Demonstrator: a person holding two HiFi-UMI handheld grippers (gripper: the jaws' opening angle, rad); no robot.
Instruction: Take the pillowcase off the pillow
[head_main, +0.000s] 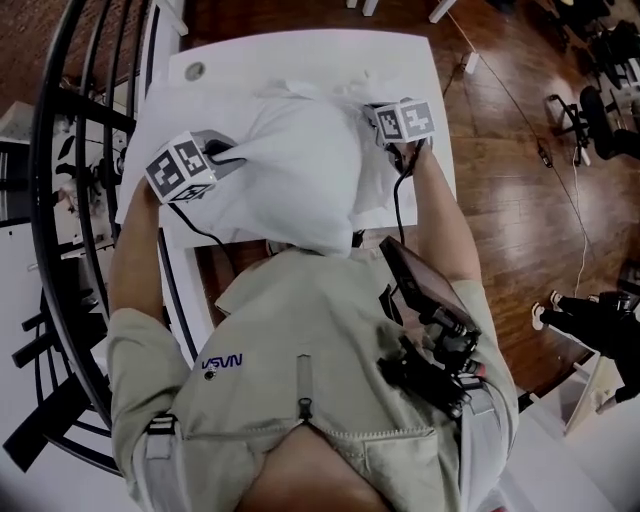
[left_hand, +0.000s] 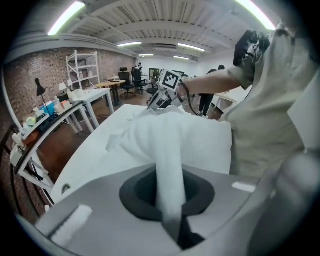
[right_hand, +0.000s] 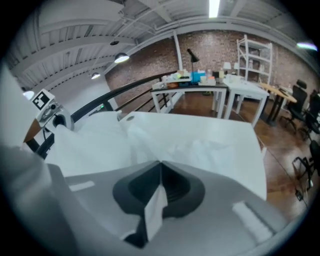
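The white pillowcase (head_main: 300, 165) is still on the pillow (head_main: 315, 215), which fills it into a plump, rounded mound. The cloth is smooth over the bulge and gathers into wrinkles and loose folds at the far end. The whole bundle lies across the middle of the white table (head_main: 300, 48) right in front of me, its near end reaching to my chest.

My left gripper (head_main: 226, 152) sits against the left side of the mound. Its jaws are clamped together on a pinch of the pillowcase, and in the left gripper view a narrow band of white cloth runs from the mound straight down into the closed jaws.

My right gripper (head_main: 384, 128) is at the far right corner of the pillow, opposite the left one. Its jaws are also closed. In the right gripper view a thin folded edge of the pillowcase stands pinched between them, with loose crumpled cloth just beyond.

Farther out, a small round grommet (head_main: 194, 71) sits in the table's far left corner. A black curved railing (head_main: 58, 150) stands to my left, and brown wooden floor (head_main: 500, 160) is on my right.
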